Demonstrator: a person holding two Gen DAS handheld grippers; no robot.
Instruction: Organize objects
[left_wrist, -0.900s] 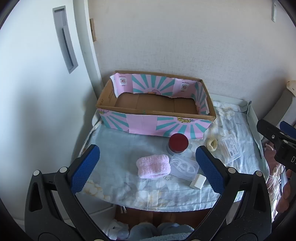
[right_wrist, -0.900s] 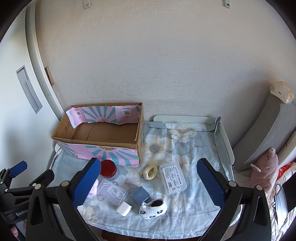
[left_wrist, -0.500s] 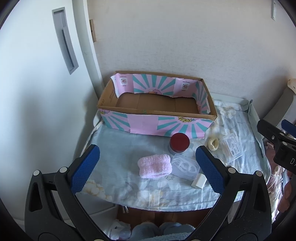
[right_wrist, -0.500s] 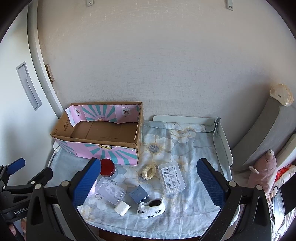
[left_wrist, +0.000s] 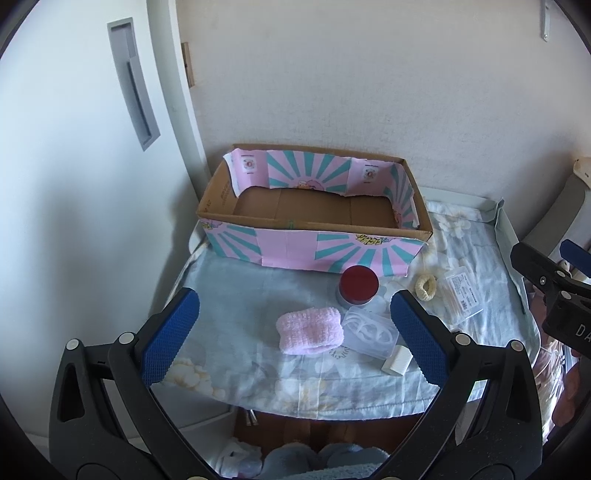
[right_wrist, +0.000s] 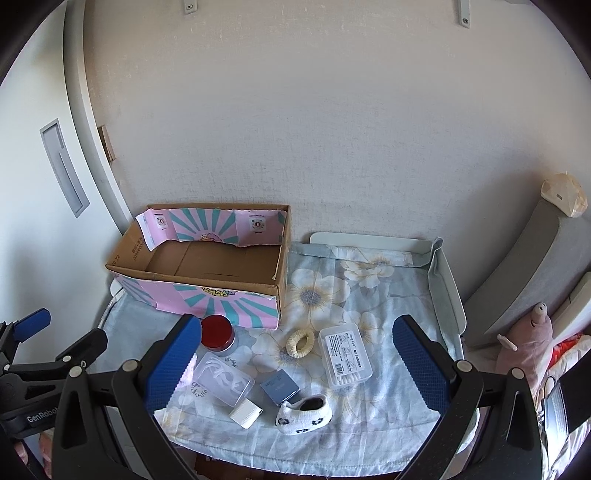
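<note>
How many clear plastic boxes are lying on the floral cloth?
2: the clear box with white loops right of the left gripper's finger, and the cotton swab box beside the cream scrunchie. None seems hidden.

Pink rolled cloth (right_wrist: 186, 373) mostly hidden behind right gripper finger; cotton-swab box (left_wrist: 462, 295) label unreadable.

box (right_wrist: 207, 258) behind jar (right_wrist: 217, 331) | scrunchie (right_wrist: 300, 342) left of swab case (right_wrist: 344, 351) | sock (right_wrist: 303, 410) nearest front edge

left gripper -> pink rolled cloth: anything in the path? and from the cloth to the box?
Nothing visible blocks either leg. The left gripper is open, with only bare floral sheet before the pink rolled cloth. The red-lidded jar stands right of the straight line to the cardboard box, whose near wall must be cleared.
</note>
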